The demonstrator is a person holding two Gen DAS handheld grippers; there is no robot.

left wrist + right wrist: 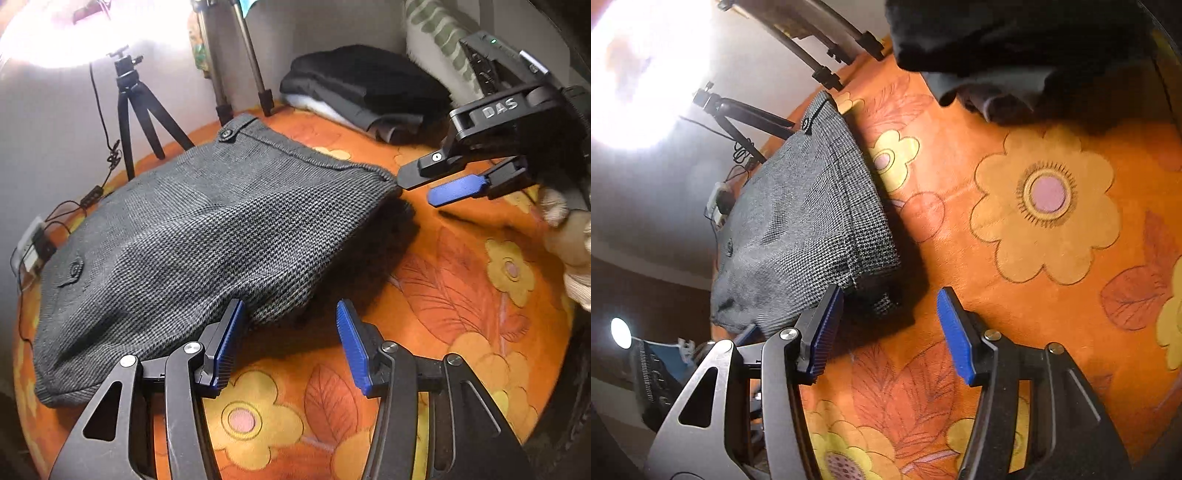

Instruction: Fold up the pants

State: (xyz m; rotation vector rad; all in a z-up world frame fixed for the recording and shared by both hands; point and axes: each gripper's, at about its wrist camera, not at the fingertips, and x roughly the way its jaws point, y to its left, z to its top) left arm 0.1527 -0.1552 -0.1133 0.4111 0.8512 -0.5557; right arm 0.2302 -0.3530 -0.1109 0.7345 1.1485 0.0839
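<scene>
Hovering with both the left gripper [290, 345] and right gripper [890, 330] spread and empty beside the folded pants [192, 236] — risking a loose top layer sliding open if snagged.

Folded pants [207, 229] on floral cloth [461, 280]; clothes pile [365, 88] behind, tripod [136, 110] left.

— What do the tools look like?

— The left gripper [290, 314], at the lower middle of its view, has black metal arms with triangular cut-outs, silver round screws and ribbed blue pads. The right gripper [890, 306] is built the same.

— Any markings?

— At the upper right of the left view, "DAS" on the black housing, with a cream knitted glove [570, 240] below.
</scene>
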